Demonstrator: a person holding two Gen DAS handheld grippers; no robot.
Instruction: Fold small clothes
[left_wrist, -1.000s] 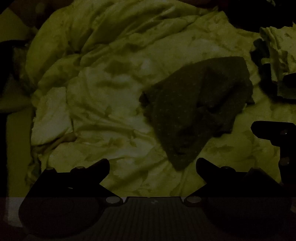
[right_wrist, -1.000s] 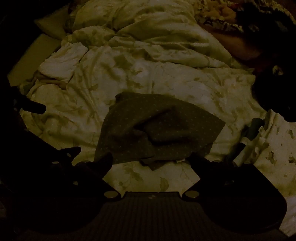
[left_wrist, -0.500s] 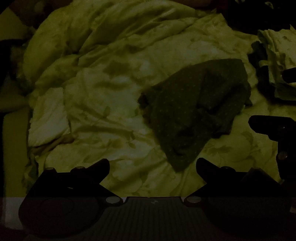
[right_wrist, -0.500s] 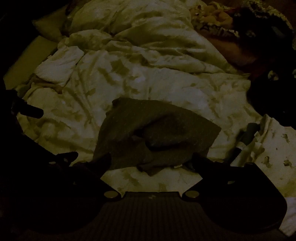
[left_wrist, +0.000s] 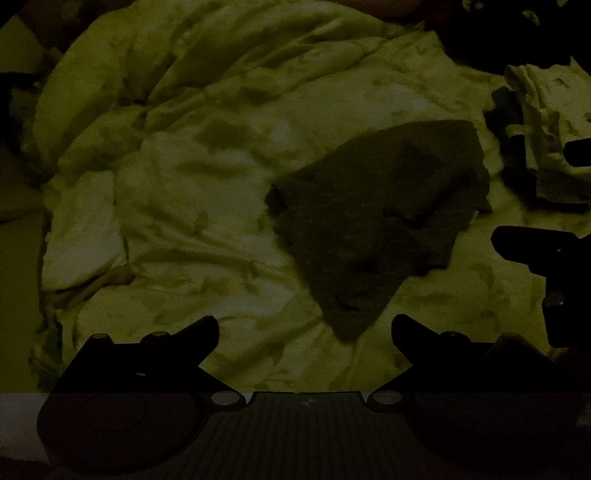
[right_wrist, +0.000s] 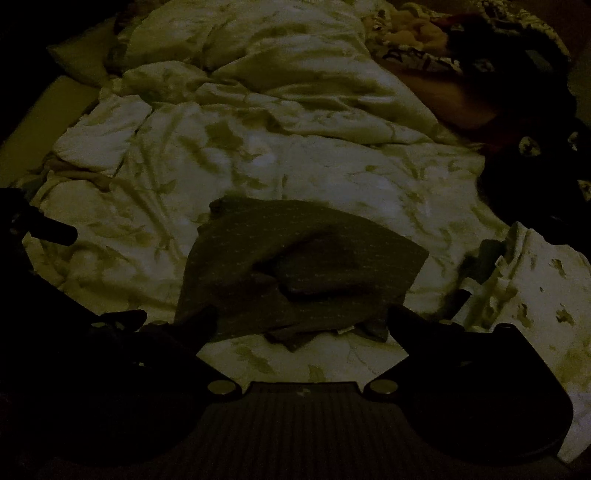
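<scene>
A small dark dotted garment (left_wrist: 373, 221) lies crumpled on a pale leaf-print duvet (left_wrist: 192, 221). In the right wrist view the garment (right_wrist: 295, 266) lies just ahead of the fingers, its near hem between them. My left gripper (left_wrist: 304, 328) is open and empty, with the garment's near corner just ahead of its right finger. My right gripper (right_wrist: 301, 319) is open and empty, close over the garment's near edge. The right gripper also shows at the right edge of the left wrist view (left_wrist: 546, 254). The scene is very dim.
A pile of pale printed clothes (right_wrist: 535, 280) lies right of the garment, also in the left wrist view (left_wrist: 546, 122). A white cloth (right_wrist: 99, 136) lies far left. Dark items (right_wrist: 528, 147) lie at the back right. The duvet is rumpled.
Both grippers have crept a little towards the garment. The garment has not moved, and both grippers stay open.
</scene>
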